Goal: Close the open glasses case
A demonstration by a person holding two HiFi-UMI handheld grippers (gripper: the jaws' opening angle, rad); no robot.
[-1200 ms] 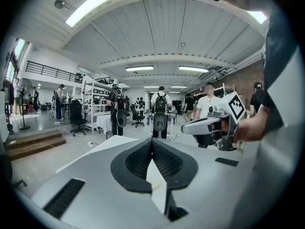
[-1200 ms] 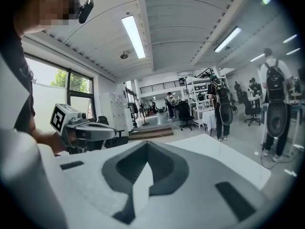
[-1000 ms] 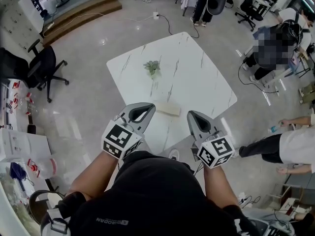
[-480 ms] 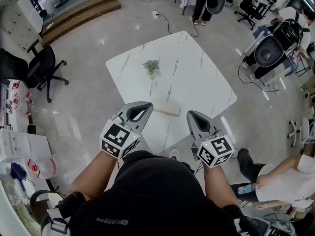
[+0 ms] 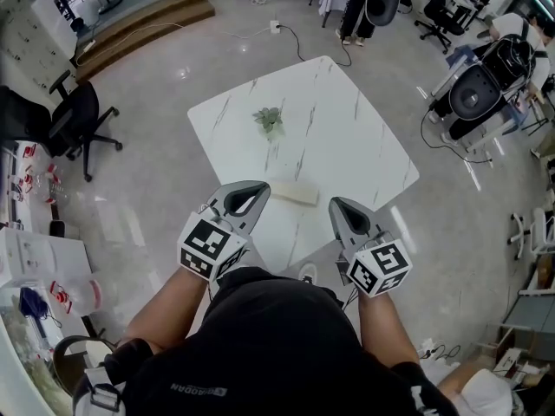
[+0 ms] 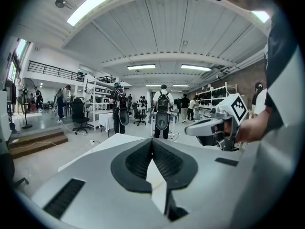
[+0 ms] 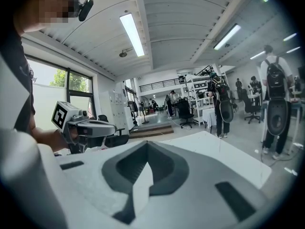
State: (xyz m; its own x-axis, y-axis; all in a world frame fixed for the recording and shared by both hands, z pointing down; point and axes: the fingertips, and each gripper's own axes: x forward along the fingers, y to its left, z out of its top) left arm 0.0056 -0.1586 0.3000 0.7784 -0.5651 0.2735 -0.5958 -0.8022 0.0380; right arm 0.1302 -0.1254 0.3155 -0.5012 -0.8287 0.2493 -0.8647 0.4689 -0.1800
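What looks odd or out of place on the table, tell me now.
Nothing stands out. The glasses case lies flat by the near edge of the table, the small plant stands beyond it, nothing spilled.

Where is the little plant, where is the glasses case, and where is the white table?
little plant (image 5: 268, 118): head view, on its green leaves.
glasses case (image 5: 293, 192): head view, on the middle of its pale top.
white table (image 5: 347, 137): head view, on the bare marbled top to the right of the plant.

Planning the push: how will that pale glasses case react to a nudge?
The glasses case looks low and flat, so it probably won't tip or roll. On the glossy table it may slide rather than stay put.
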